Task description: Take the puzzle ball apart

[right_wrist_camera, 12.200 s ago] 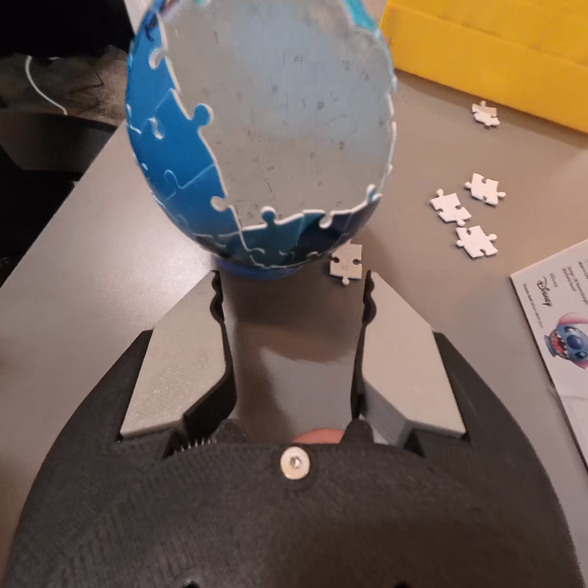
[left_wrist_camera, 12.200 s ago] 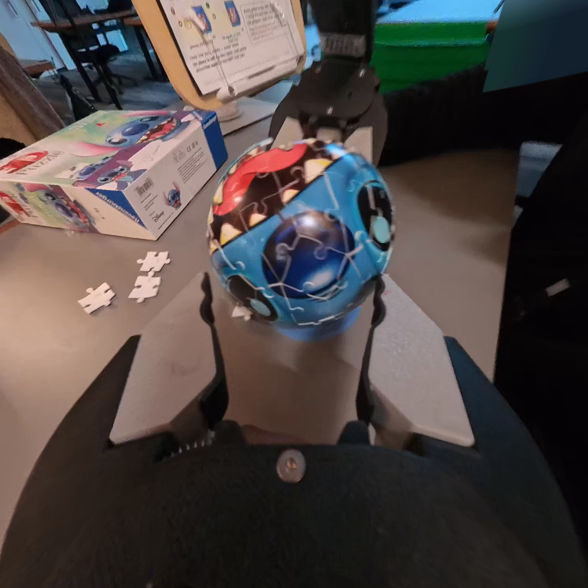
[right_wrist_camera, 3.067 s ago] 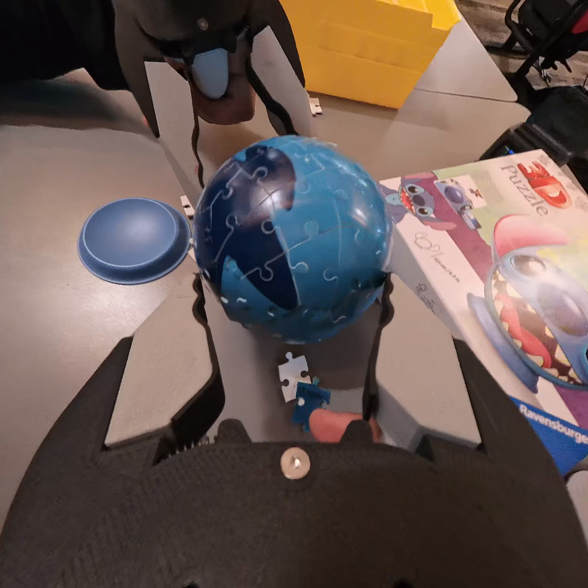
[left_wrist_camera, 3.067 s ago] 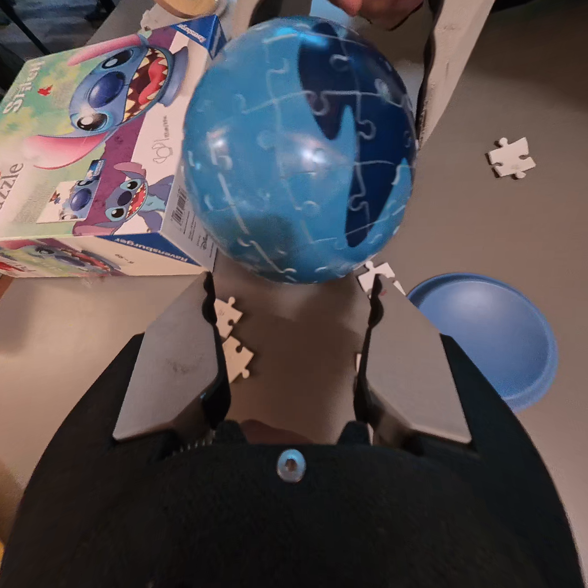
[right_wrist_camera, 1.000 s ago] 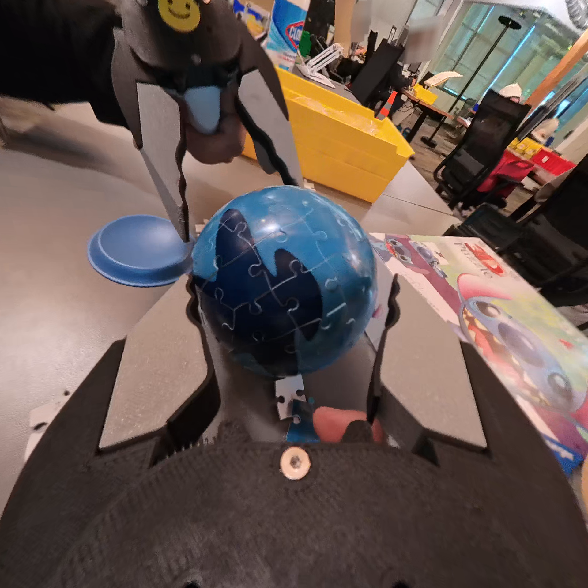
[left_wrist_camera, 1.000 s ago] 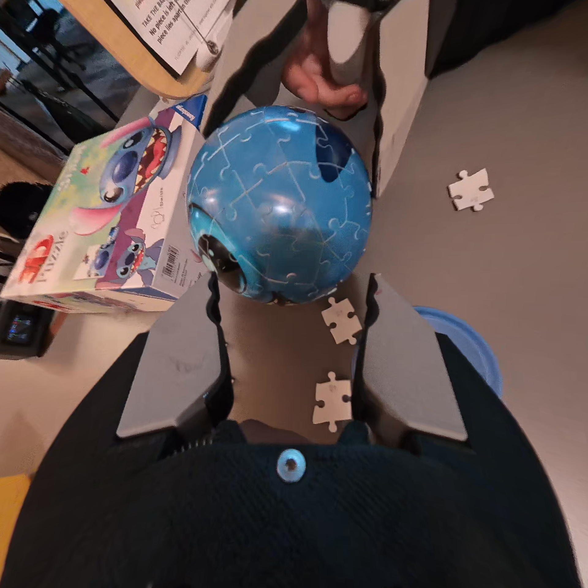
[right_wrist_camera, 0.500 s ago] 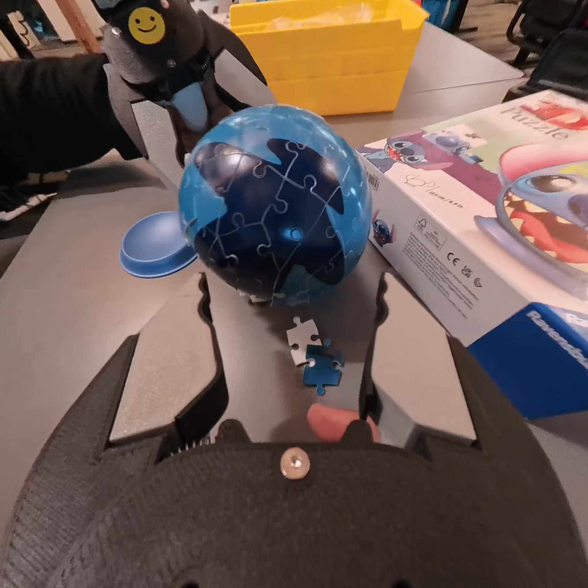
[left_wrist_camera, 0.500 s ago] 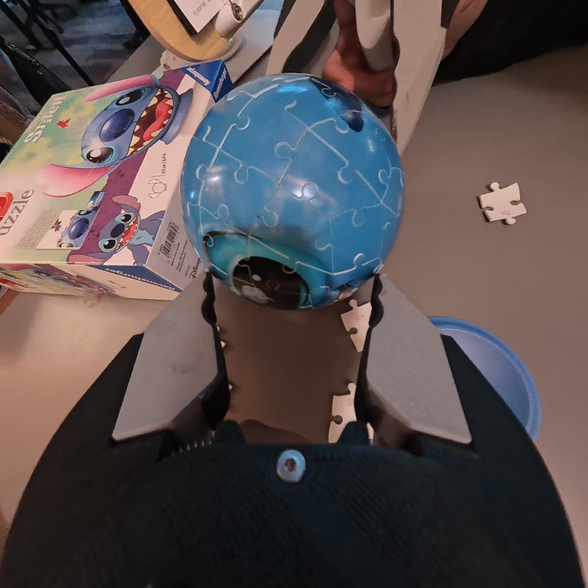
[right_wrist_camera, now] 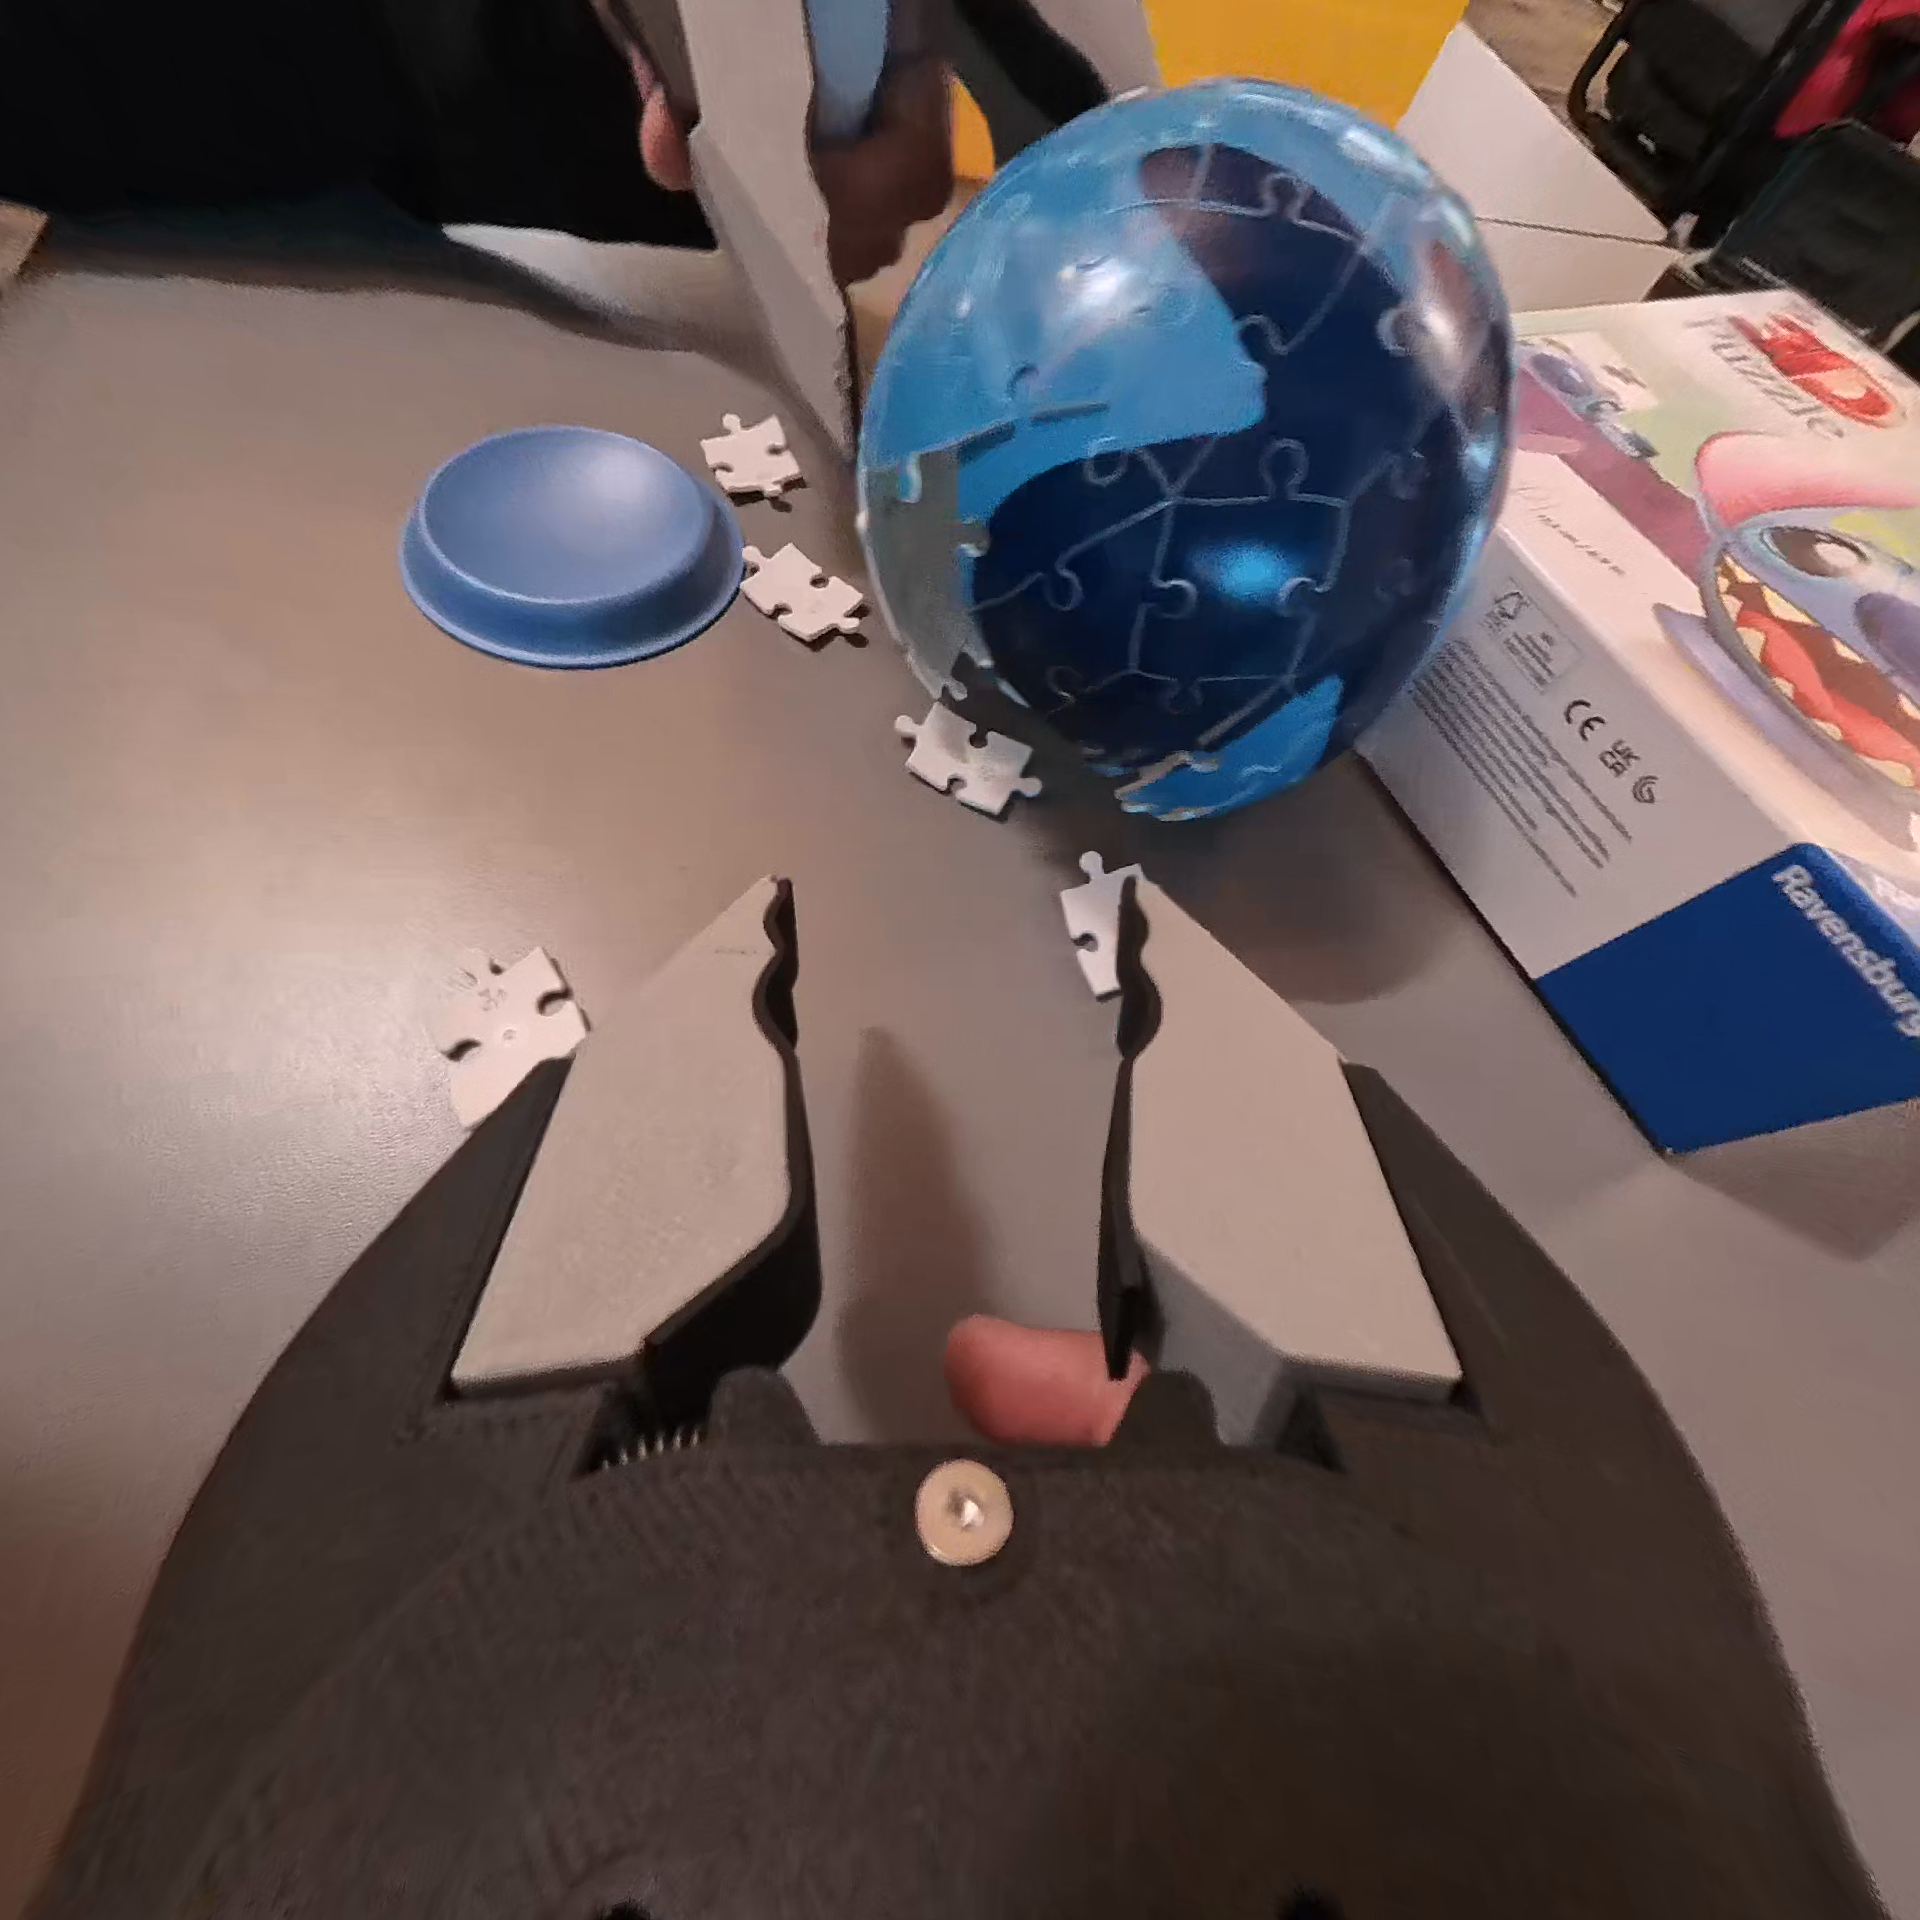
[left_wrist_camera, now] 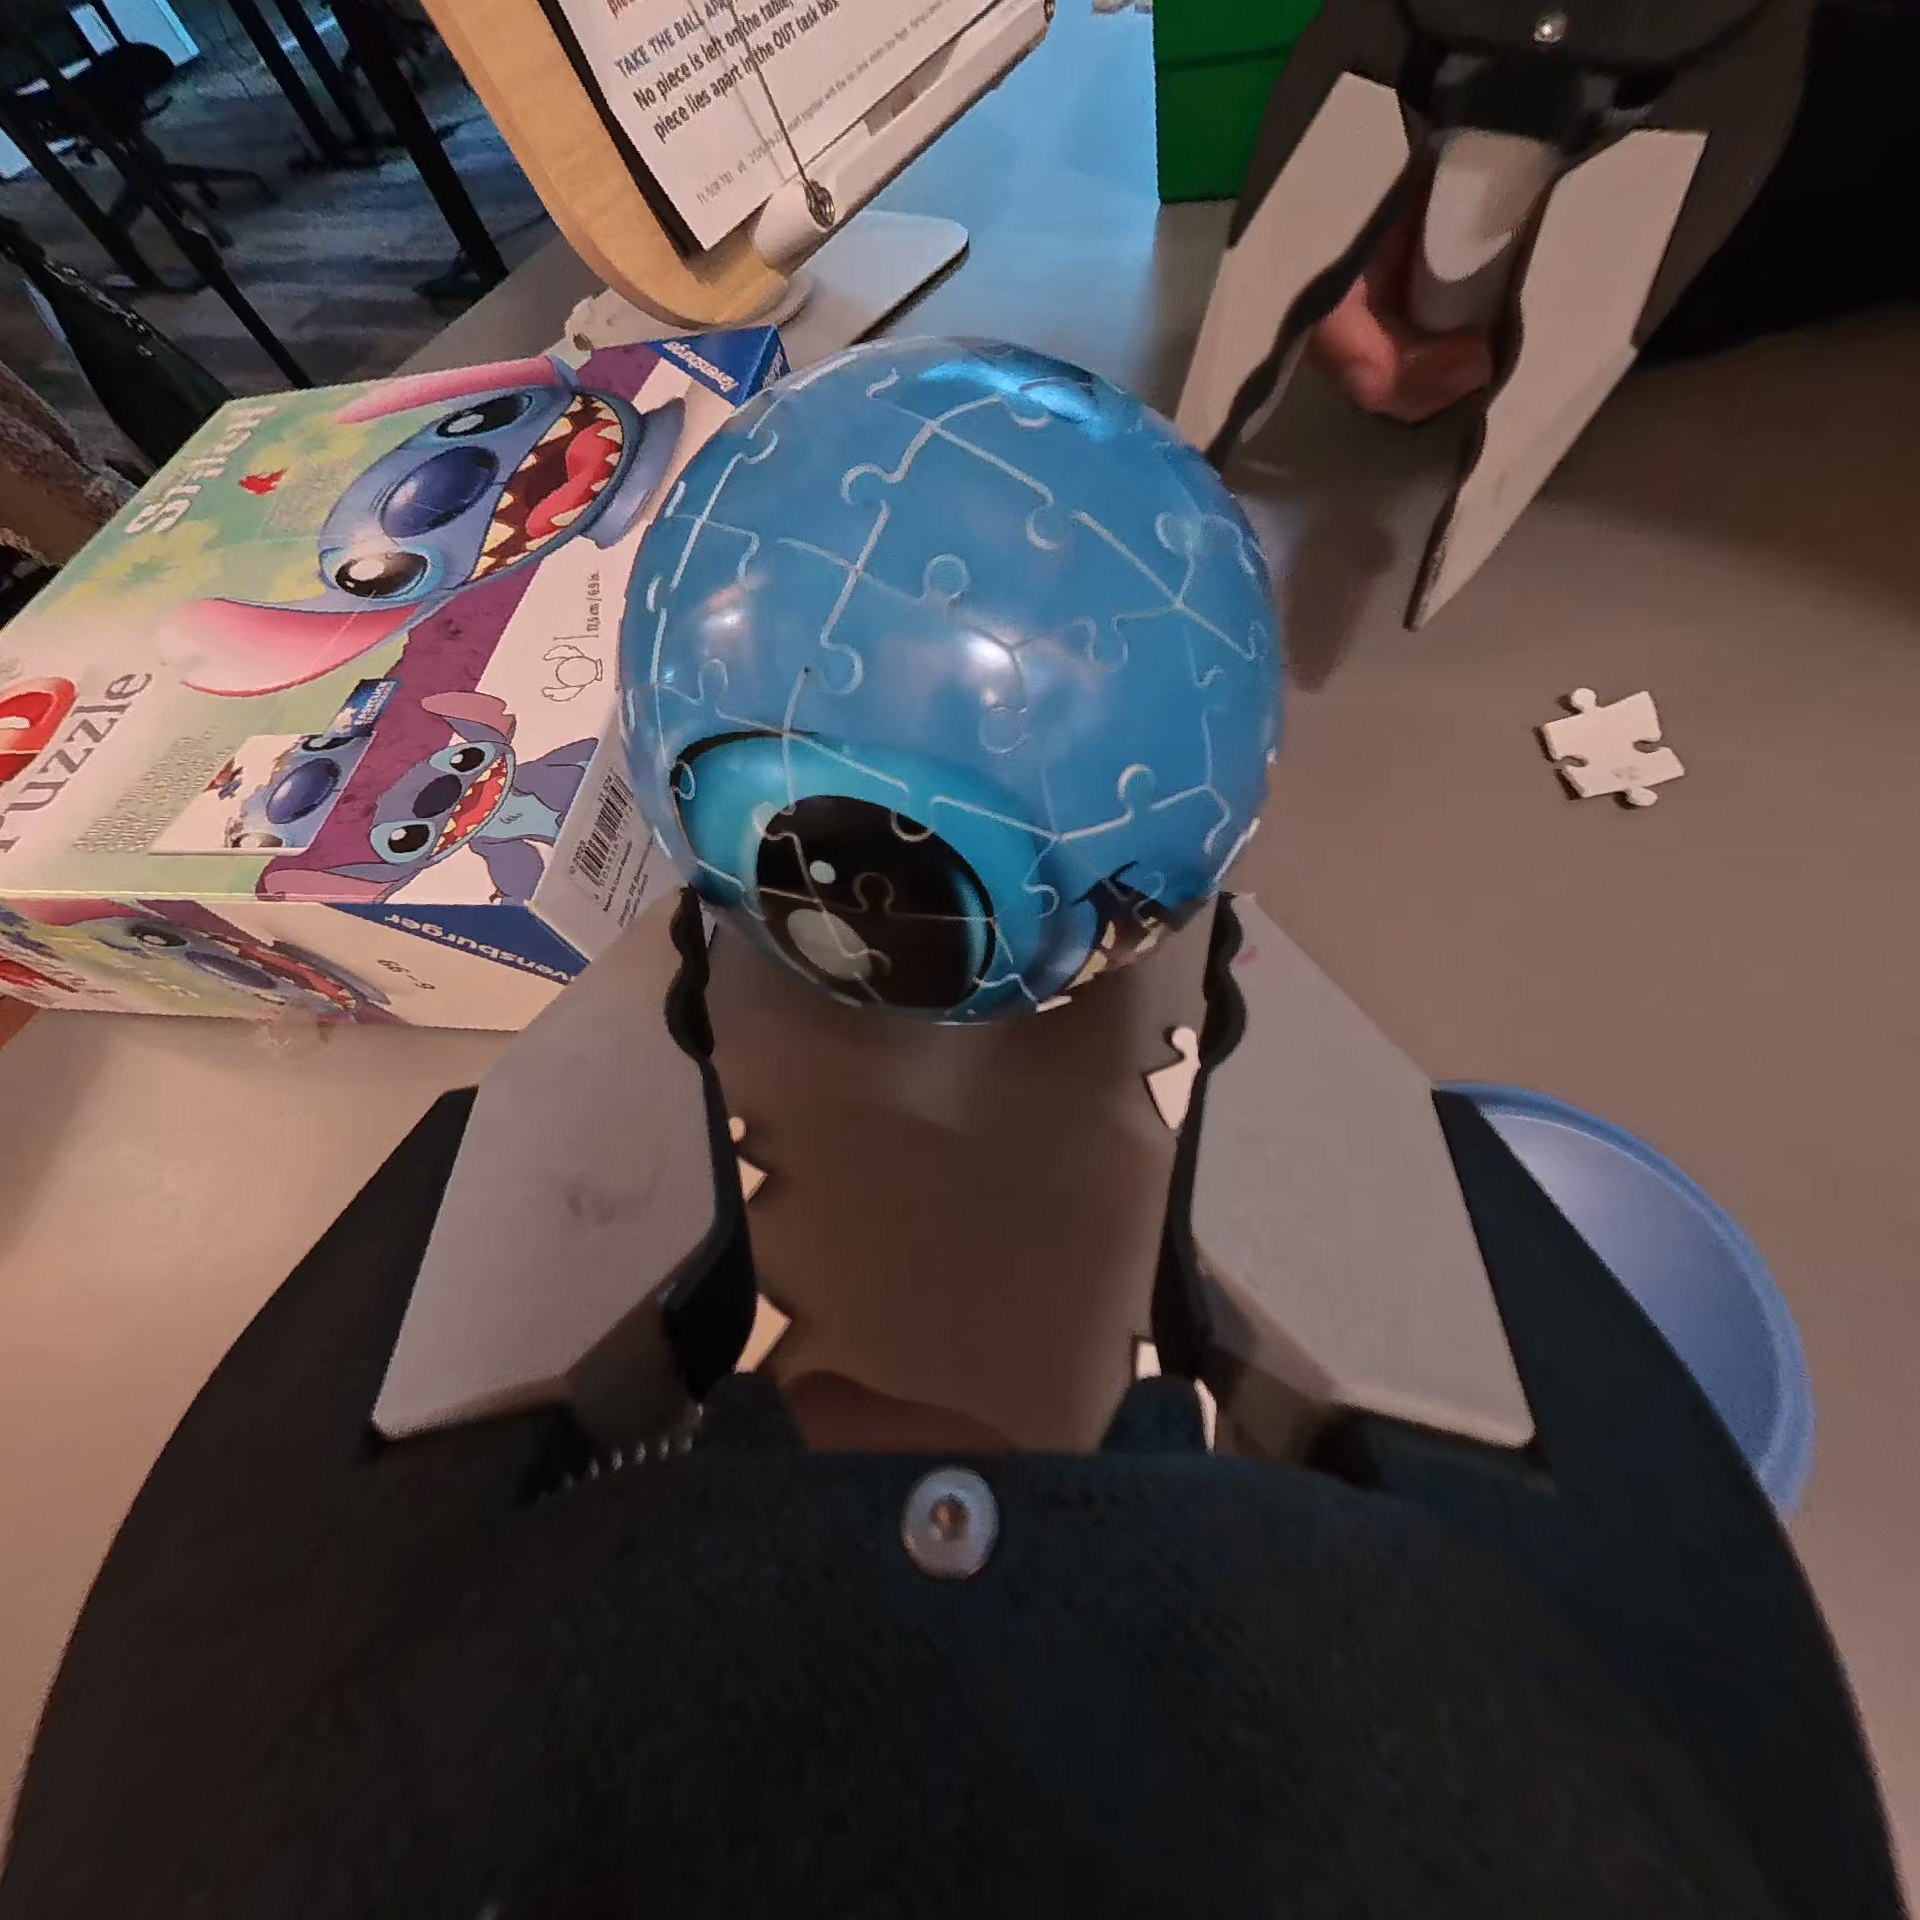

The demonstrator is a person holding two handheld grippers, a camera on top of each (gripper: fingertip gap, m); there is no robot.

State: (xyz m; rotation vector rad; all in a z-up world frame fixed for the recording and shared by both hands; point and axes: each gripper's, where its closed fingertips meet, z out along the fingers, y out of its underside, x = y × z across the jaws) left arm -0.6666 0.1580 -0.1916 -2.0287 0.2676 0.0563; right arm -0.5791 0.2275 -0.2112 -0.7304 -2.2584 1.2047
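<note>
The blue puzzle ball rests on the grey table against the puzzle box. Its black eye faces the left wrist view. In the right wrist view the ball shows a gap of missing pieces on its lower left side. My left gripper is open, with its fingertips at the ball's near lower sides. One of its fingers shows beside the ball's left edge. My right gripper is open and empty, back from the ball. It also shows beyond the ball in the left wrist view. Several white loose pieces lie by the ball.
The puzzle box lies right of the ball and also shows in the left wrist view. A blue dish sits to the left. One loose piece lies apart. A wooden stand with a paper sheet is at the back. About 7 centimetres separates my right fingertips from the loose piece. Seen from the right wrist view as well.
My right gripper has pulled back from the ball and its jaws have narrowed. The ball has turned, so its eye now faces the left wrist view. More loose pieces show on the table.
</note>
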